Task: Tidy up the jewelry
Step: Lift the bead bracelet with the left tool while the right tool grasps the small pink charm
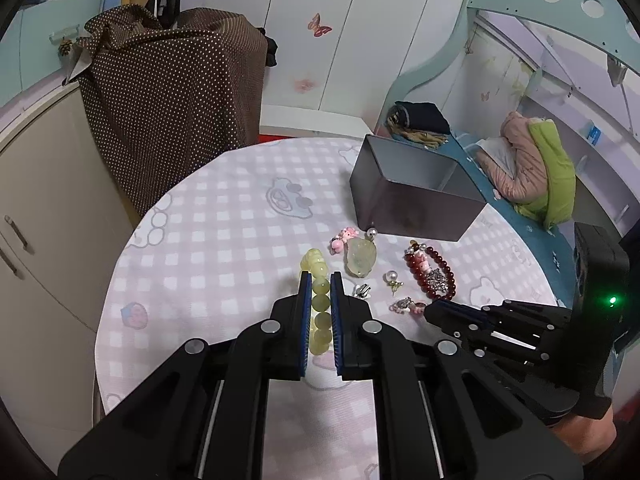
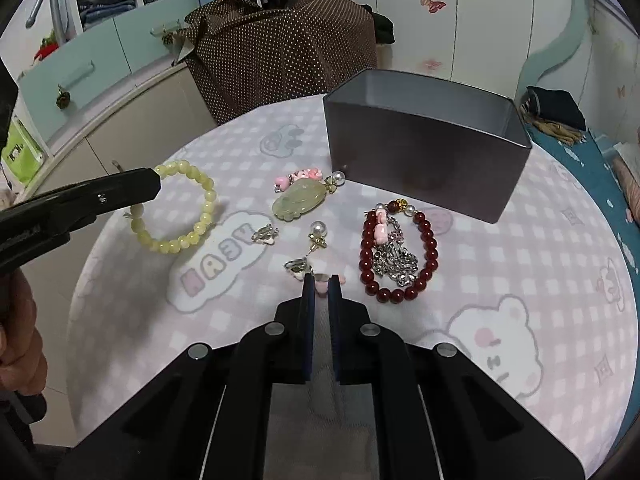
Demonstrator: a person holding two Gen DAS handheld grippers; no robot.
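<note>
The left hand-held gripper (image 1: 321, 280) is clamped on the yellow bead bracelet (image 1: 320, 300), its blue pads pressing a run of beads from both sides; seen from the right wrist, that bracelet (image 2: 176, 208) lies as a ring near the counter's left edge, with the black finger covering its near-left arc. The right hand-held gripper (image 2: 321, 280) has its jaws drawn together on a small pink charm (image 2: 321, 285) at its fingertips, which belongs to a silver-and-pink earring (image 2: 298, 267) lying just beside the left fingertip.

Just beyond that lies a pearl stud earring (image 2: 318, 232), and to its left a small silver clip (image 2: 265, 234). Further back sits a pale green jade pendant (image 2: 298, 202) with pink charms (image 2: 300, 178) and a pearl (image 2: 339, 178) at its far end. To the right of the pearl stud, a dark red bead bracelet (image 2: 398, 252) rings a heap of silver chain (image 2: 394, 260).

Behind all of these, towards the far edge of the counter (image 2: 520, 280), which is round and covered with a pink checked cloth, stands an open grey metal box (image 2: 424, 160), the pearl of the pendant nearly touching its near-left corner.

A bare hand (image 2: 20, 344) shows at the left of the right wrist view, below the left tool.
</note>
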